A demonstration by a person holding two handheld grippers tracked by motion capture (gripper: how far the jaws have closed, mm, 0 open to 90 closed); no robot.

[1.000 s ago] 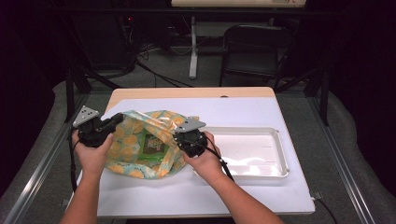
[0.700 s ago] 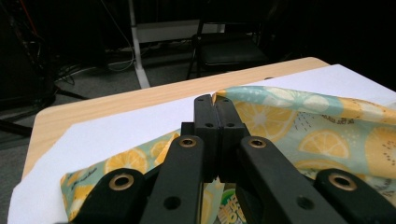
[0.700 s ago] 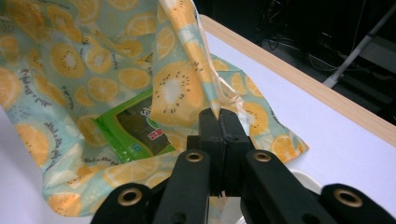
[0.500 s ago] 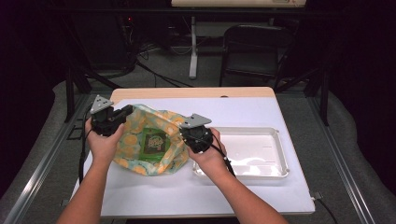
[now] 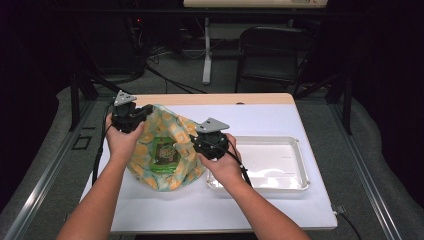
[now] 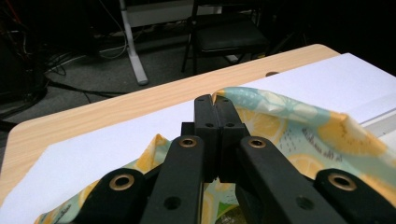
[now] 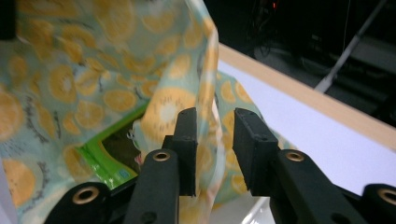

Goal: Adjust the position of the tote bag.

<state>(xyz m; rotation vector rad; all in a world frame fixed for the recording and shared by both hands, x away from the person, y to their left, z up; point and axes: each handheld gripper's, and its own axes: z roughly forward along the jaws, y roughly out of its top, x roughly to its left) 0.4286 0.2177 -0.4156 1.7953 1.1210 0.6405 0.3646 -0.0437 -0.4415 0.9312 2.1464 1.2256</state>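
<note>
**High view: bag held open at the table's left side**

The bag (image 5: 165,150), printed with orange slices, sits on the white sheet (image 5: 260,120) toward the table's (image 5: 220,99) left edge, its mouth spread between the two grippers. A green packet (image 5: 165,152) lies inside it. The left gripper (image 5: 134,116) is at the bag's far left rim; in the left gripper view its jaws are pressed together on the rim's edge (image 6: 243,100). The right gripper (image 5: 202,142) is at the bag's right rim, just beside the white tray (image 5: 295,150), which occupies the table's right half. In the right gripper view its jaws have just been opening: a gap shows between them, the bag's fabric (image 7: 205,93) hangs in that gap against the left jaw, and the pads no longer squeeze it. The packet (image 7: 112,154) shows below, inside the bag.
</note>
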